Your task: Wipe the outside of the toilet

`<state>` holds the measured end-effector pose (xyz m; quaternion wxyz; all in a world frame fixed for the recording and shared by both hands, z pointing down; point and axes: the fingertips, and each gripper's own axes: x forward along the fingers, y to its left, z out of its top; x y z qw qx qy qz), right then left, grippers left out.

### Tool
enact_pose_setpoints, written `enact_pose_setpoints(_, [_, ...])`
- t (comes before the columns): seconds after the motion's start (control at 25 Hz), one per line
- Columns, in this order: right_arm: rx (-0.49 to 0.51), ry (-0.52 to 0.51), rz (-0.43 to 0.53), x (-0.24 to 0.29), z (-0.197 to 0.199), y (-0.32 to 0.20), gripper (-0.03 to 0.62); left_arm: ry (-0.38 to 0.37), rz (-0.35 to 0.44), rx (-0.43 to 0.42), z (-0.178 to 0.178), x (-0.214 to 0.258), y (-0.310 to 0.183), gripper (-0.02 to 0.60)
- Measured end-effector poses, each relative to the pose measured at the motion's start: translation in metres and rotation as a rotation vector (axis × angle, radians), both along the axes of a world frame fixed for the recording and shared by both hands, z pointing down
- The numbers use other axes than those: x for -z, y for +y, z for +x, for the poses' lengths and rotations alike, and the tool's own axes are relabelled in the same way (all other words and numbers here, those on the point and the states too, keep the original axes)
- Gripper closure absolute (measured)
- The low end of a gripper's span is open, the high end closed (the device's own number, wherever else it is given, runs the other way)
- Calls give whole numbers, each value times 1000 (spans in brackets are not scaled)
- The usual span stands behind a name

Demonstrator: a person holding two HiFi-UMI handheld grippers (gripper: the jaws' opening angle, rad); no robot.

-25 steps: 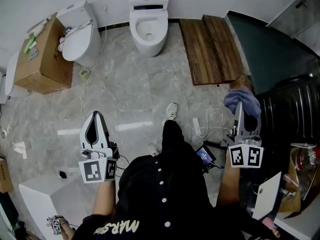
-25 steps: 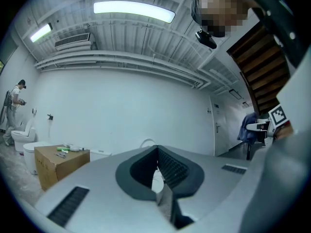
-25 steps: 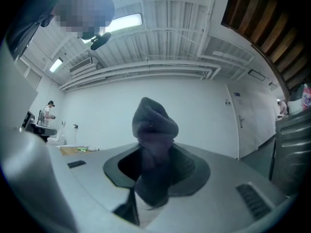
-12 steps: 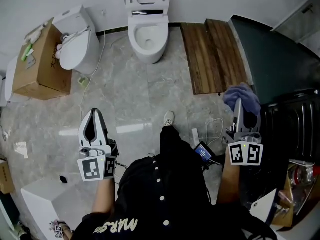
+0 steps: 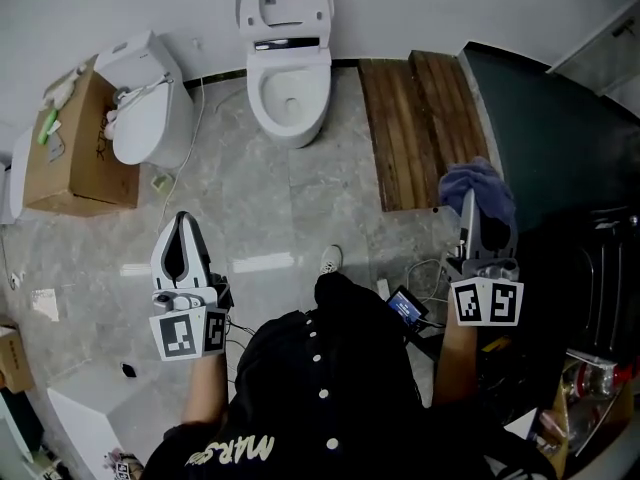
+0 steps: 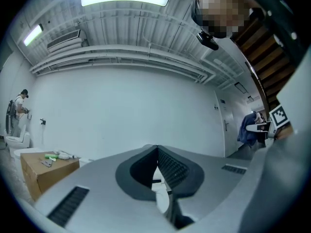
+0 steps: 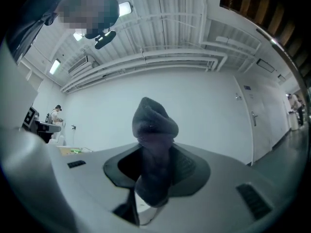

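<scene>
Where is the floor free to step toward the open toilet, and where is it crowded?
Free: the marble floor between the open toilet, the wooden board and the left gripper. Crowded: around the second toilet and cardboard box, and the cables near the right gripper holding the cloth.

Marble floor [image 5: 262, 208] carries toilet [image 5: 288, 103], wooden board [image 5: 420, 128], cardboard box [image 5: 75, 163].

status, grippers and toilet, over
Left gripper shut, empty. Right gripper shut on blue cloth. Toilet ahead, lid up, untouched. White cable on floor to its left.
</scene>
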<state>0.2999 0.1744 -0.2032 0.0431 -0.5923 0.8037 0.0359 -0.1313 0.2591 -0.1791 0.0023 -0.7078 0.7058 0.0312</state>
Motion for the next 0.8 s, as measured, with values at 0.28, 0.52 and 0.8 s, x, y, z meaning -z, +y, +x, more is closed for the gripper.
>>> enact_pose_setpoints(0.28, [39, 2, -10, -4, 4, -66, 462, -12, -5, 25, 8, 3, -65, 571])
enact_pose_setpoints(0.52, [70, 8, -45, -19, 3, -112, 462, 54, -9, 59, 16, 8, -104, 571])
enact_pose_setpoints(0.8, [136, 45, -111, -60, -33, -155, 462, 73, -72, 84, -1, -19, -123, 571])
